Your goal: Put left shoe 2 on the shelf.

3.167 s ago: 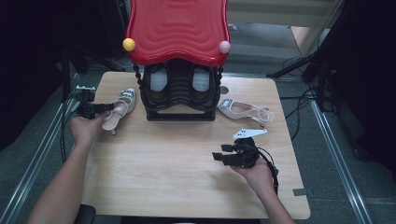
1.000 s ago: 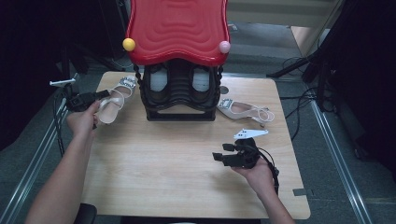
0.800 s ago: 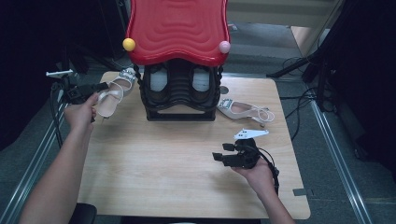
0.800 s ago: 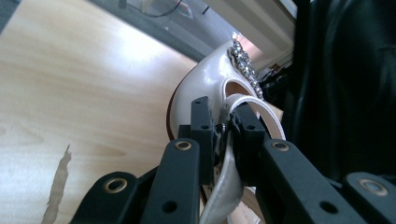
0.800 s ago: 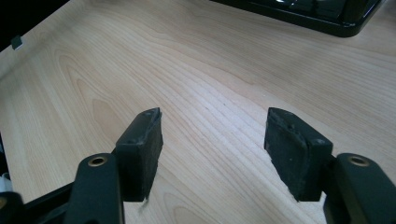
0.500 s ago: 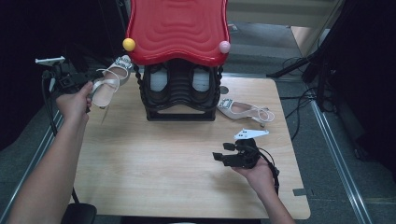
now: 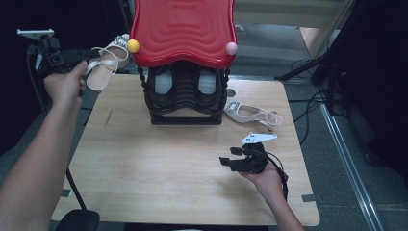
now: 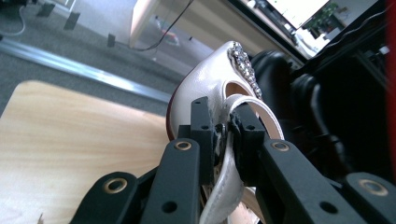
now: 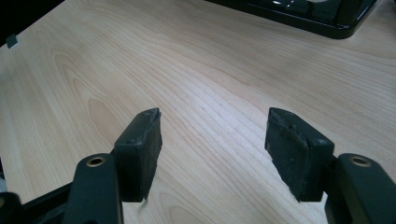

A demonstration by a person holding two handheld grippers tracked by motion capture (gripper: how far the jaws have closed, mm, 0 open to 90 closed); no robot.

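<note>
Hand-held gripper on my left [image 7: 91,54] has lifted the white sandal [image 7: 103,67] off the table [image 7: 144,163] and now carries it beside the red rack top [image 7: 183,29], at its left edge, so I judge shelving comes next. Its jaws pinch the sandal's strap. My right hand-held gripper [image 7: 226,162] rests spread and empty, in front of the rack.

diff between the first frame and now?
The left hand-held gripper, shut on the white jewelled slingback shoe, lifted it off the wooden table, up toward the red wavy-topped black shoe rack. The right hand-held gripper stayed open, resting low; the second white shoe didn't move.
</note>
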